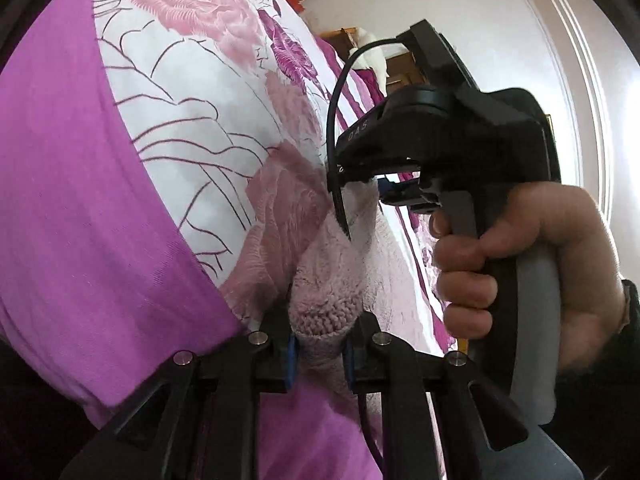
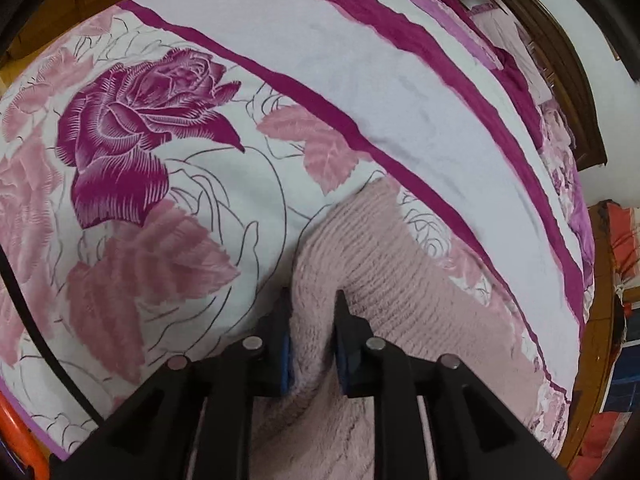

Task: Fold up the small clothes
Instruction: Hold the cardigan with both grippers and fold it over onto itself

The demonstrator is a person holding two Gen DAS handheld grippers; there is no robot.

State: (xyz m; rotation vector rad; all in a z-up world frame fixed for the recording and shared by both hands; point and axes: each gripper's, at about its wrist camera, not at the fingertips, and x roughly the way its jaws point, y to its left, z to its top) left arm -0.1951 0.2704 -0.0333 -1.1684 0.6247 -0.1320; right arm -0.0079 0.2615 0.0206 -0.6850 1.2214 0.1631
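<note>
A pale pink knitted garment (image 1: 320, 276) lies bunched on a flowered bedspread (image 1: 180, 120). My left gripper (image 1: 320, 356) is shut on a rolled fold of it, the knit squeezed between the blue pads. Just beyond, a hand (image 1: 520, 260) holds my right gripper (image 1: 368, 196), which points steeply down onto another part of the same garment. In the right wrist view, the right gripper (image 2: 312, 344) is shut on a raised ridge of the pink garment (image 2: 400, 280), and the rest spreads to the right over the bedspread (image 2: 360, 100).
The bedspread has a plain purple border (image 1: 80, 200) on the left. A dark wooden headboard (image 2: 560, 60) curves along the far right of the bed. A white panelled wall (image 1: 568, 40) stands behind. An orange bar (image 2: 20, 436) shows at the lower left corner.
</note>
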